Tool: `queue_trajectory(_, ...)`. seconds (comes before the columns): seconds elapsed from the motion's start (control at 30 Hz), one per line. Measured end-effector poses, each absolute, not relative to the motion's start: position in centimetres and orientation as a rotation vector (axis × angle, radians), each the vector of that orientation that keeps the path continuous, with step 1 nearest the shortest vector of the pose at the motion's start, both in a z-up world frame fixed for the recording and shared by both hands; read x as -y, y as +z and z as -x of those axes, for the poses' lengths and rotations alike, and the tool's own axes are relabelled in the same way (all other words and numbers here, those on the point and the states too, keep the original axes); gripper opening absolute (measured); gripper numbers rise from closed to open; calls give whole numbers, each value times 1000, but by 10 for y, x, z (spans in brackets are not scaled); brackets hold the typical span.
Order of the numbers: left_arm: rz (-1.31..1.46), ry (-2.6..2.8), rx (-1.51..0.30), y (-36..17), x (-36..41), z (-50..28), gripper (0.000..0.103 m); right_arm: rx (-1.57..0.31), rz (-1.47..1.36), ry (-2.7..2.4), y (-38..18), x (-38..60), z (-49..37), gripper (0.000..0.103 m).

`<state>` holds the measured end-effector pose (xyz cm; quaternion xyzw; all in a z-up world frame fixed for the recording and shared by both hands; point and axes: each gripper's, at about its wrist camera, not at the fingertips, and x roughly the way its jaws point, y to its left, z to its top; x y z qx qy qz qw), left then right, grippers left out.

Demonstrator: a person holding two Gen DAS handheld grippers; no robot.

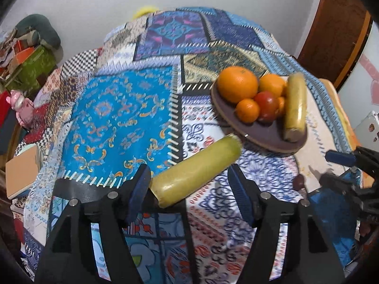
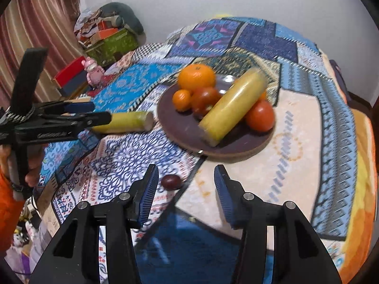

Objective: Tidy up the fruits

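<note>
A brown plate on the patterned cloth holds oranges, red tomatoes and a yellow-green sugarcane piece. A second sugarcane piece lies on the cloth left of the plate, its near end between the open jaws of my left gripper. My right gripper is open and empty; a small dark fruit lies just beyond its left finger.
The cloth-covered table drops off at the left, where boxes, a pink figurine and a brown notebook sit. A wooden door stands at the far right. The right gripper shows at the right edge.
</note>
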<state>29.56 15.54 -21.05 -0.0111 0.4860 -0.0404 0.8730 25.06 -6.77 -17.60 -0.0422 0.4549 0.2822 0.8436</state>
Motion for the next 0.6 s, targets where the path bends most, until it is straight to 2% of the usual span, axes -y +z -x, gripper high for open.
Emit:
queue_trajectory(0.13, 18, -120, -1042, -226, -155, -309, 67, -998, 116, 594, -189, 54, -249, 45)
queue_trajectory(0.27, 23, -173, -1055, -234, -151, -322, 73, -1023, 119, 583, -197, 48, -250, 45)
queue_trajectory(0.4, 31, -189, -1075, -245, -146, -333, 73, -1052, 122, 582, -204, 46, -253, 45)
queue_trajectory(0.5, 16, -167, -1071, -252, -143, -334, 67, -1066, 128, 579, -210, 43, -255, 44)
queue_trajectory(0.6, 13, -156, -1061, -251, -143, -332, 52, -1058, 127, 584, -210, 42, -255, 38)
